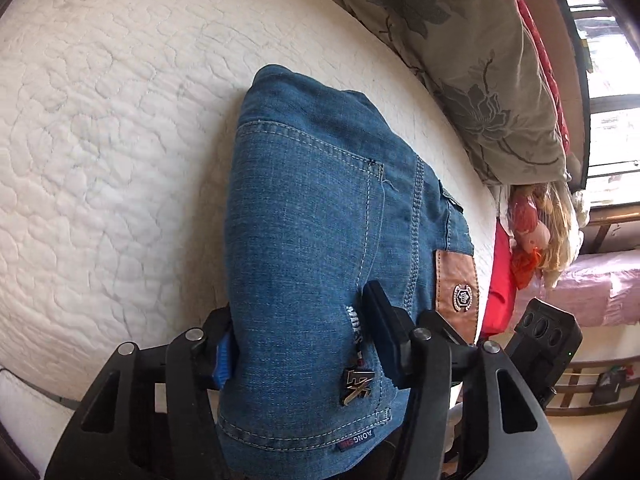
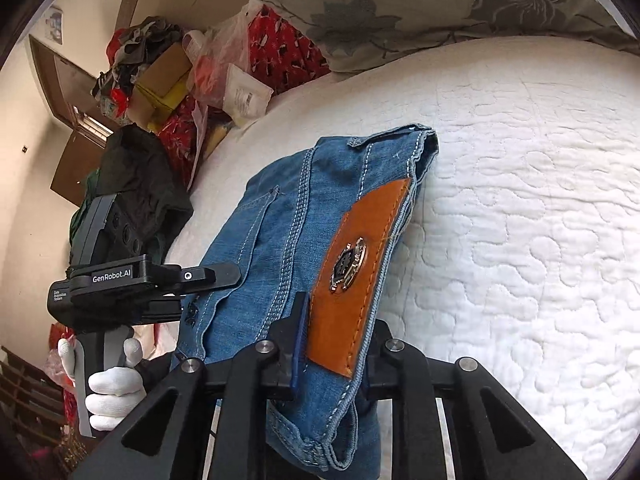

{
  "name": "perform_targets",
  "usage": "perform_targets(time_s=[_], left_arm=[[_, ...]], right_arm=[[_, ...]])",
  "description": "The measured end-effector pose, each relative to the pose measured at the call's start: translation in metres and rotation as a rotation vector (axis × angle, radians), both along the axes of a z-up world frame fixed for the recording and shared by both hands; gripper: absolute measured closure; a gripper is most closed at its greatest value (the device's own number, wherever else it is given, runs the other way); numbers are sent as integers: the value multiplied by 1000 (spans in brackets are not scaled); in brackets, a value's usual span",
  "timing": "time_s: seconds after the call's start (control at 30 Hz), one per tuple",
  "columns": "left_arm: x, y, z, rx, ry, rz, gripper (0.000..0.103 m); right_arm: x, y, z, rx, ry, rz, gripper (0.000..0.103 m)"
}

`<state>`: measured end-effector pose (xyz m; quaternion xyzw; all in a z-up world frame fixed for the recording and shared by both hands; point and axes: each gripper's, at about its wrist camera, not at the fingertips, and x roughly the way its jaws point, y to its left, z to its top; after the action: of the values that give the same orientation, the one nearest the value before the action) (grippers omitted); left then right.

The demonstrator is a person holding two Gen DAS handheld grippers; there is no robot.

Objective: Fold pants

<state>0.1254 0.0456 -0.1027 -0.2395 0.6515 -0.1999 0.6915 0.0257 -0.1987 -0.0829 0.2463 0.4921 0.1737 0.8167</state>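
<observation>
Folded blue denim pants [image 1: 320,216] lie lengthwise away from both grippers, long axis near-to-far on white quilted bed [image 1: 100,140]. Left gripper [image 1: 304,344] clamps near edge at pocket side; right gripper [image 2: 332,344] clamps near edge at brown leather patch [image 2: 356,272].

I can't see the jeans' [image 1: 320,220] near end: it runs off the bottom edge, hiding behind my right gripper [image 2: 332,356].
</observation>
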Motion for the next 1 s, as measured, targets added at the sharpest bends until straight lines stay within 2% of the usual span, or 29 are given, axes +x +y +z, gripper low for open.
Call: perform_targets(time_s=[0.1, 0.17, 0.27, 0.37, 0.47, 0.57, 0.8, 1.0], left_arm=[[-31, -8, -15, 51, -6, -32, 48], [-42, -12, -19, 86, -37, -29, 46], [-50, -11, -3, 116, -91, -22, 46], [-58, -11, 18, 207, -187, -22, 46], [-73, -12, 39, 340, -327, -17, 46], [-89, -10, 52, 409, -409, -16, 46], [-92, -15, 56, 417, -433, -27, 46], [-73, -10, 52, 389, -387, -13, 46]], right_arm=[[-29, -1, -18, -65, 82, 22, 77], [-39, -5, -32, -76, 139, 23, 67], [-49, -14, -23, -28, 110, -18, 66], [-54, -20, -8, -39, 56, -45, 61], [-55, -23, 3, -51, 24, -71, 57], [-58, -25, 10, -55, 7, -91, 54], [-61, -26, 20, -57, -1, -108, 47], [-51, -36, 16, -50, 20, -148, 43]])
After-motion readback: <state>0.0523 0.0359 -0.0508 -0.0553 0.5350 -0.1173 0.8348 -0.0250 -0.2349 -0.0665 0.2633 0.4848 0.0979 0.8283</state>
